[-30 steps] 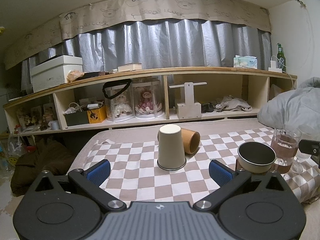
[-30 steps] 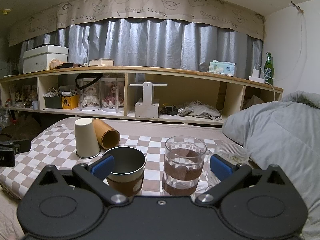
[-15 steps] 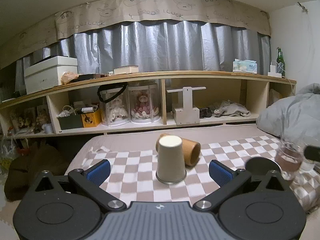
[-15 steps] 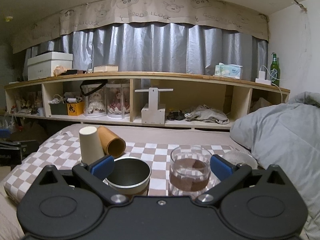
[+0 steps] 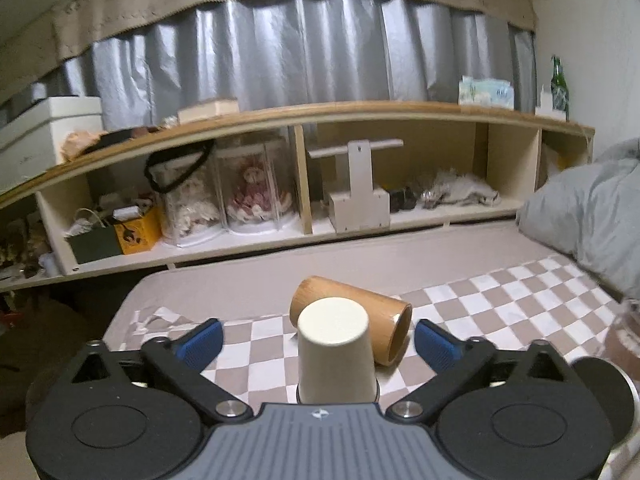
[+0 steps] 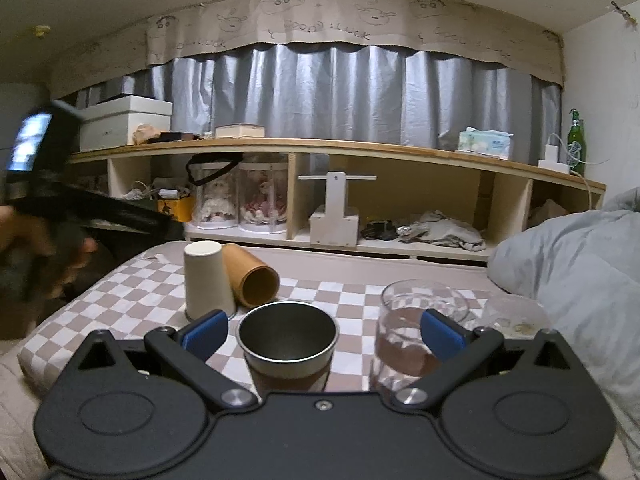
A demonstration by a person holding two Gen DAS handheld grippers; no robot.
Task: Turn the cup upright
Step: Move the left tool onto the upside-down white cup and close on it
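Risk is posed by the bamboo cup [image 5: 362,318] lying touching behind the inverted white cup [image 5: 335,354] at lower centre, framed by the released left tool [image 5: 316,342]: it may be knocked on closing; the right tool [image 6: 324,334] is likewise released.

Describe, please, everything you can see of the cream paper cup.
The cream paper cup is plain, matte and tapered. It stands upside down on the checkered cloth, with its closed base up and its rim on the cloth. The lying bamboo cup appears to touch its back. It sits between the left gripper's open fingers, ungripped.
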